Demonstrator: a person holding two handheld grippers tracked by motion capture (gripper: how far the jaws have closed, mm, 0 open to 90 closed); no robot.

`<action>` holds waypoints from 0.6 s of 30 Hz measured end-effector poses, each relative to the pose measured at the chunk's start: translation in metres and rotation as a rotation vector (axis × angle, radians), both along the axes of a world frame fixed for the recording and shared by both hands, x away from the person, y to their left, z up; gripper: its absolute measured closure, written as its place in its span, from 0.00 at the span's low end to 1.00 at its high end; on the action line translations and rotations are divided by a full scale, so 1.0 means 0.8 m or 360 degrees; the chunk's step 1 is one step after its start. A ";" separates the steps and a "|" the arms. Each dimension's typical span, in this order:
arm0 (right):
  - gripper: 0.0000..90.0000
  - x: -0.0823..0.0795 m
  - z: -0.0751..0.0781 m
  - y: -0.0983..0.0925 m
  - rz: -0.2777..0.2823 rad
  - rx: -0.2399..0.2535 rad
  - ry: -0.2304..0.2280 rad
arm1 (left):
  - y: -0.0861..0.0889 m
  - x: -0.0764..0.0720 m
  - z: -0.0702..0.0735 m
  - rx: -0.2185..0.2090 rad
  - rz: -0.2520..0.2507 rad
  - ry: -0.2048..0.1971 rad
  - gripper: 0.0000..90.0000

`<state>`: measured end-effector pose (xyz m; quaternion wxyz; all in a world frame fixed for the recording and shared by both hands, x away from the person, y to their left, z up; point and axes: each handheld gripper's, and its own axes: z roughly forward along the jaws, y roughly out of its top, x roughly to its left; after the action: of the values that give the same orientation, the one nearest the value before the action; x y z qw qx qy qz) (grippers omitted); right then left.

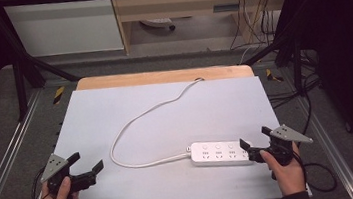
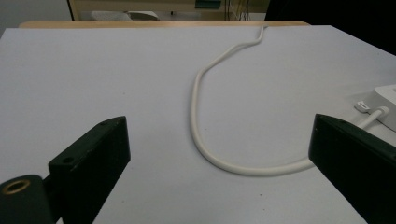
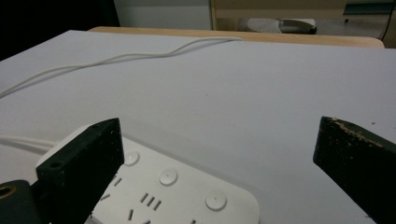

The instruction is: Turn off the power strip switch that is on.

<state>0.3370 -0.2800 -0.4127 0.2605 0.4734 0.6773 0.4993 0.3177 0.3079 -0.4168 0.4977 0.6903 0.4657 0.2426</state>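
A white power strip (image 1: 220, 152) lies flat on the white table near its front right; in the right gripper view its sockets and round buttons (image 3: 187, 193) sit low between the jaws. Its white cable (image 1: 132, 129) loops left and runs back over the table's far edge, and the cable's curve (image 2: 201, 126) lies ahead in the left gripper view. My right gripper (image 1: 255, 140) hovers at the strip's right end, open, nothing held. My left gripper (image 1: 87, 161) is at the front left, open and empty, apart from the cable.
The white table top (image 1: 115, 106) has a wooden strip (image 1: 162, 76) at its far edge. Black frame bars (image 1: 24, 61) stand at both sides. Loose black cables (image 1: 309, 89) lie on the floor to the right.
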 end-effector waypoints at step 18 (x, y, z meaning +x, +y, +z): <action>0.22 0.001 0.034 0.022 0.0029 0.0113 -0.0094 | -0.001 0.002 -0.003 -0.0002 -0.0002 0.0029 0.06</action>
<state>0.3378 -0.2622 -0.3854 0.2589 0.4612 0.6554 0.5392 0.3196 0.3067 -0.4192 0.4939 0.6925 0.4700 0.2357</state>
